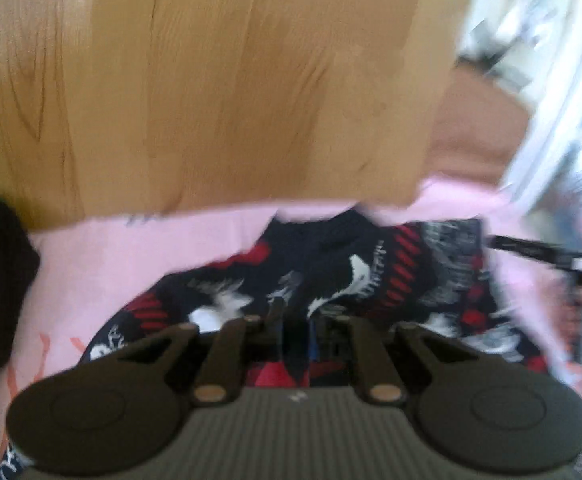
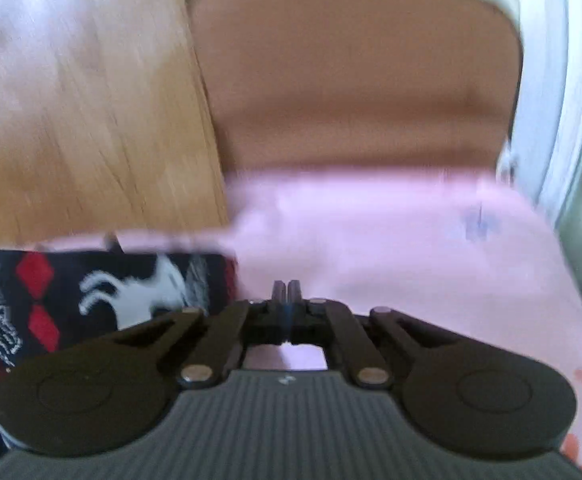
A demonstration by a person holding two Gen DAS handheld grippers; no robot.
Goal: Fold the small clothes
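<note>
pinching the dark patterned sweater [image 1: 331, 272], which lies on pink cloth [image 1: 103, 264] at the wooden table [image 1: 211, 80] edge, the left gripper [image 1: 295, 332] looks clamped; right gripper [image 2: 287, 292], empty, sits closed. lift slowly, keeping the fold edge straight.

Wood table [image 1: 211, 80] w/ brown chair [image 2: 355, 80] beside.

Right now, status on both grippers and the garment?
Left gripper shut over patterned garment, grip unclear. Right gripper shut, empty, above pink cloth. Nothing in the way.
</note>
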